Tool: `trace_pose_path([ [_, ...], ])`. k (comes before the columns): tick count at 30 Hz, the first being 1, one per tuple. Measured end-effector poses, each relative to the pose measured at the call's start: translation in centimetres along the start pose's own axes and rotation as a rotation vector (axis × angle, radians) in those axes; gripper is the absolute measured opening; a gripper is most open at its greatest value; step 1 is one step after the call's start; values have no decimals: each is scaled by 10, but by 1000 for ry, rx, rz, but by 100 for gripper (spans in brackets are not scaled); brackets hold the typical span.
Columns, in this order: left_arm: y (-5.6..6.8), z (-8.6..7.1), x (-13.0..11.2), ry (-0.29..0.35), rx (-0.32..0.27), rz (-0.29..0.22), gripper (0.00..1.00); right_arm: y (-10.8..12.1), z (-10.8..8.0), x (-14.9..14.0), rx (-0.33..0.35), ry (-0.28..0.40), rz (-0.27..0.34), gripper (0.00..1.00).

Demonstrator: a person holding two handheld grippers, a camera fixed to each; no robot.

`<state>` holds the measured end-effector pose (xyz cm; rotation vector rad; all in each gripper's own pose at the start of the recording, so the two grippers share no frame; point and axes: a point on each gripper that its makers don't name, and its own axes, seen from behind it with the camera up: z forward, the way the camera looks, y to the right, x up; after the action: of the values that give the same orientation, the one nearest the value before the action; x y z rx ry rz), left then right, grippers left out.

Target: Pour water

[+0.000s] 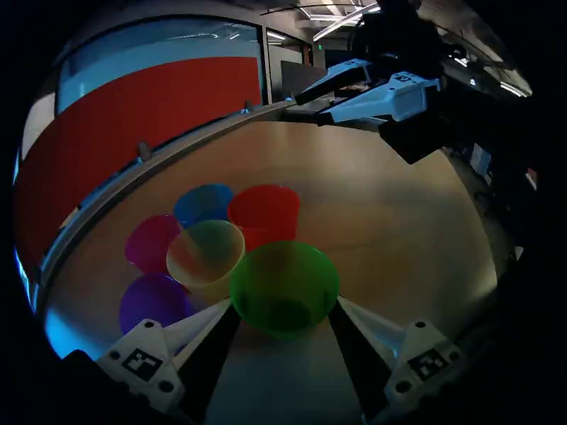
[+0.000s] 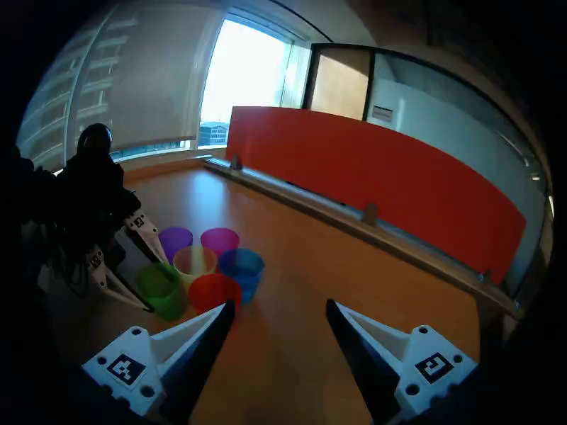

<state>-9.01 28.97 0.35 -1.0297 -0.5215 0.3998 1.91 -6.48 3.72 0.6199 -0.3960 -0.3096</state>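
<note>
**Barely begun: six cups clustered, nothing poured yet**

Apparently the pour itself has not started. Six tinted plastic cups stand upright in a tight cluster. The blue cup (image 1: 203, 204) and red cup (image 1: 264, 212) are at the far side, with the pink cup (image 1: 150, 243), yellow cup (image 1: 205, 256) and purple cup (image 1: 152, 301) to one side. The green cup (image 1: 283, 287) is nearest the left tool (image 1: 283, 308).

The left tool's fingers are spread wide on either side of the green cup, low against its wall. I cannot tell whether they press on it. The cup looks to be resting on the counter (image 1: 368, 212) rather than lifted.

The right tool (image 2: 280, 304) is open and empty, well apart from the cluster and pointed toward it.

No water shows plainly in any cup, and through the coloured walls I cannot say which, if any, is filled. By my reading nearly everything is left to do: close on a cup, lift it, tip it over another and set it down.

The counter is smooth, pale wood with a low sheen. A red partition (image 1: 142, 120) runs along its far edge on small clamps. Behind that is a glass wall, and a bright window (image 2: 244, 78) with a lowered blind (image 2: 142, 85) sits to one side. Ceiling lights (image 1: 340, 21) glow overhead. A person (image 2: 92, 184) in dark clothing holds the left tool.
</note>
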Motion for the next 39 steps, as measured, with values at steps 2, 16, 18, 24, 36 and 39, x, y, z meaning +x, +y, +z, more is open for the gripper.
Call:
trace_pose_path([
  [2, -1, 0, 1, 5, 3, 3, 83, 0, 0, 0, -1, 0, -1, 100],
  [16, -10, -18, 10, 59, 46, -23, 82, -1, 0, 2, 1, 7, 9, 99],
  [18, -13, -23, 12, 68, 56, -32, 82, -2, 0, 4, 3, 10, 7, 99],
  [24, -21, -39, 20, 109, 87, -55, 82, -6, 0, 9, 9, 14, 0, 99],
  [36, -28, -66, 34, 154, 133, -34, 82, -13, 4, 16, 14, 19, -7, 99],
  [39, -31, -72, 38, 171, 148, -37, 82, -14, 4, 17, 15, 18, -8, 100],
])
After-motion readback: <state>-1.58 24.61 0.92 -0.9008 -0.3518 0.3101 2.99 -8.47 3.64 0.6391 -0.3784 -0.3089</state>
